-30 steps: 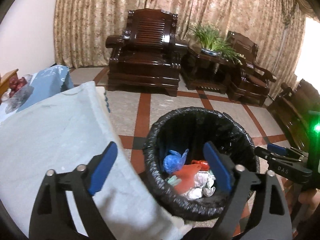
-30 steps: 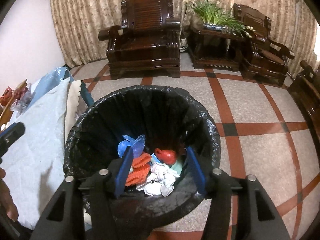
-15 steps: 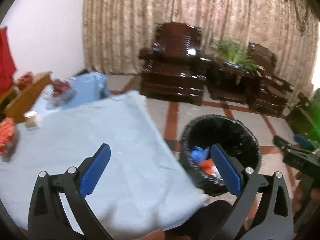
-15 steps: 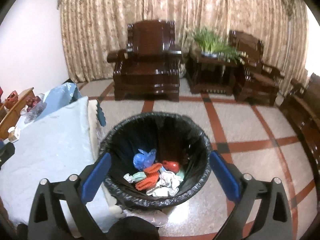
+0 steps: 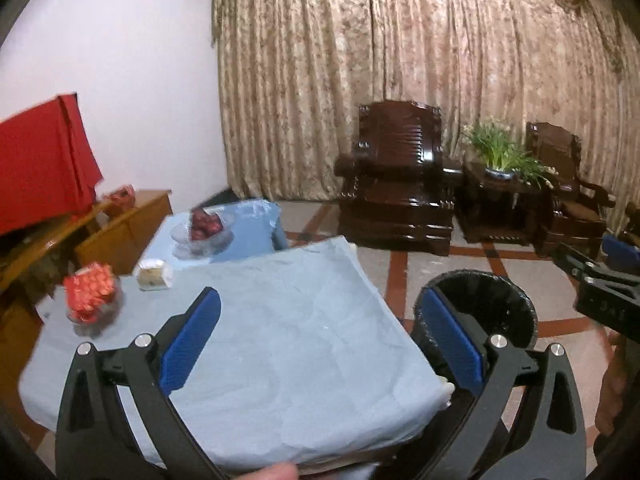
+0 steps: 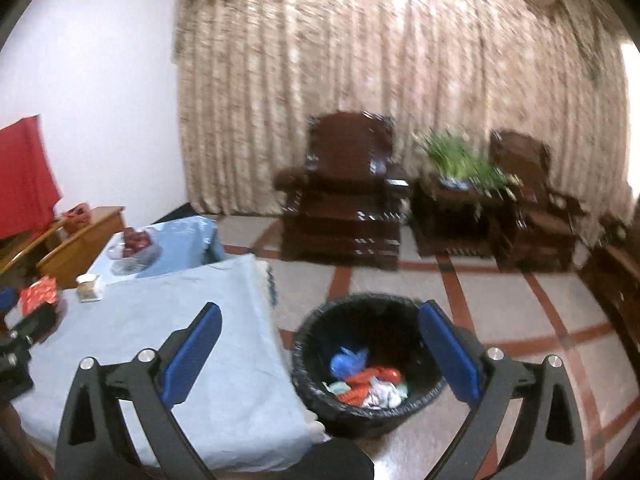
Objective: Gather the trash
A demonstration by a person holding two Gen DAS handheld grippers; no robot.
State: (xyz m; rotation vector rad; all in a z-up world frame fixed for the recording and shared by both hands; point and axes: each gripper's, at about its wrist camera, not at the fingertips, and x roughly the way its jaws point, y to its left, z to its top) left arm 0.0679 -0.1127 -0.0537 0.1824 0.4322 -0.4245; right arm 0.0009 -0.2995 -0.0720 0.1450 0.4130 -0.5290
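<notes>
Both tools stood wide open and empty. The left gripper (image 5: 320, 344) hovered over the table's pale blue cloth (image 5: 288, 344); the right gripper (image 6: 320, 352) hung above the cloth's right edge and the bin. The black-lined trash bin (image 6: 368, 360) stood on the floor just right of the table, holding blue, red and white trash (image 6: 366, 382). A fruit bowl (image 5: 202, 232) sat at the far left.

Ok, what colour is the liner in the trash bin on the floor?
Black. The liner of the trash bin shows best in the right wrist view.
</notes>
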